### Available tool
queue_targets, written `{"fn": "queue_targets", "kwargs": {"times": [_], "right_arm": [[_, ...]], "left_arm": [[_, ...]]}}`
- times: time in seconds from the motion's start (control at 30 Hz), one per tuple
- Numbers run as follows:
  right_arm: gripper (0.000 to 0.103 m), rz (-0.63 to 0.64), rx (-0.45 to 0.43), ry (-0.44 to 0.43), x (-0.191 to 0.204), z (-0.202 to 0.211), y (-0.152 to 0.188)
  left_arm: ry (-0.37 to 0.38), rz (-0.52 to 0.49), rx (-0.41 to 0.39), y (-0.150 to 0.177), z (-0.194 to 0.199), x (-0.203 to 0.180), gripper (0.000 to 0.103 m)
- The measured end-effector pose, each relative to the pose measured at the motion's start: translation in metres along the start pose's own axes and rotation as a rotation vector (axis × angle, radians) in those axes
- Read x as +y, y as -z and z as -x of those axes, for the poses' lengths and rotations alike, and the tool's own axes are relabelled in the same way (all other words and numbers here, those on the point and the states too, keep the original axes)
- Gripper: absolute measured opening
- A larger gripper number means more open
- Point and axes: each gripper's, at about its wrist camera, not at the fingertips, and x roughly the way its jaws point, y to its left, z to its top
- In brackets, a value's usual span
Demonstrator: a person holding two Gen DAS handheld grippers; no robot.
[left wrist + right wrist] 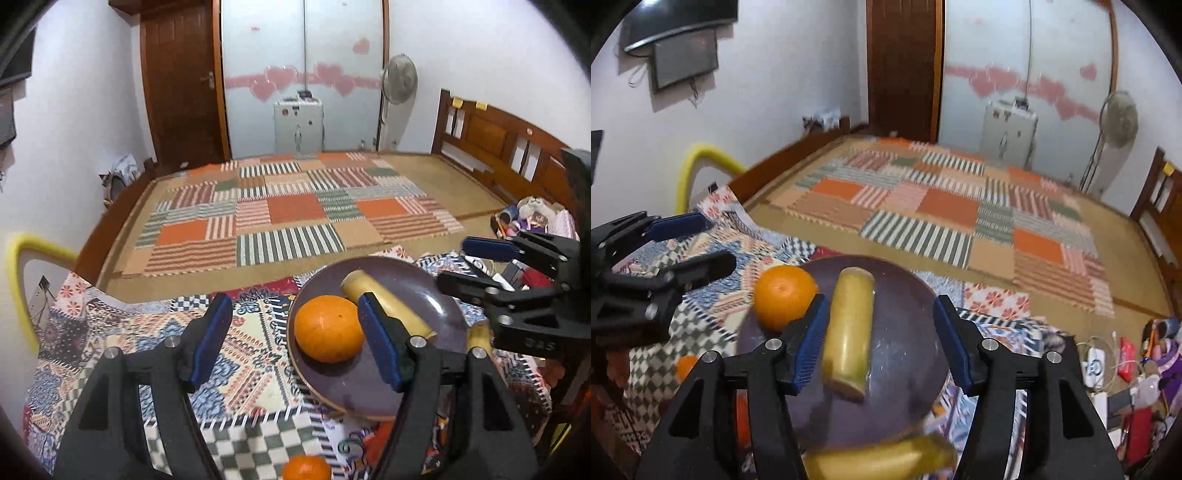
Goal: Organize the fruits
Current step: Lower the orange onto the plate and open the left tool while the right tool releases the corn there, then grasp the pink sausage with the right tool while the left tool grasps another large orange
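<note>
A dark purple plate [417, 288] [905, 332] lies on a patterned cloth. On it are an orange [328, 328] [785, 295] and a yellow banana piece [388, 302] [849, 332]. My left gripper [299, 341] is open and empty above the plate's left part, near the orange. My right gripper [881, 341] is open and empty over the plate, with the banana piece between its jaws and untouched. It shows in the left wrist view [469, 266] too. Another banana [879, 461] lies by the plate's near edge. A second orange [306, 467] [686, 365] lies on the cloth.
The patterned cloth [155, 347] covers the near surface. Beyond it is a bed with a patchwork mat [295, 218]. Cables, chargers and small items [1123, 365] lie at the right. A yellow-rimmed board [22, 280] stands at the left.
</note>
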Motion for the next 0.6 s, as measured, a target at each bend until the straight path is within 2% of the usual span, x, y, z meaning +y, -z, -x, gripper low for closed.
{"fn": "queue_targets", "kwargs": {"times": [0.13,0.23,0.4,0.6], "right_arm": [[0.067,0.008,-0.085,0.011,0.009,0.037,0.016],[0.069,0.016,-0.110,0.020,0.016,0.053,0.033],[0.071,0.020,-0.090,0.034,0.022,0.053,0.064],[0.071,-0.012,-0.027,0.035,0.025,0.035,0.103]], "left_arm": [[-0.021,-0.004,-0.040,0.009,0.030,0.000,0.075],[-0.028,-0.022,-0.052,0.019,0.048,-0.003,0.077],[-0.010,-0.035,-0.050,0.043,0.068,-0.011,0.079],[0.006,-0.052,-0.016,0.071,0.071,-0.023,0.080]]}}
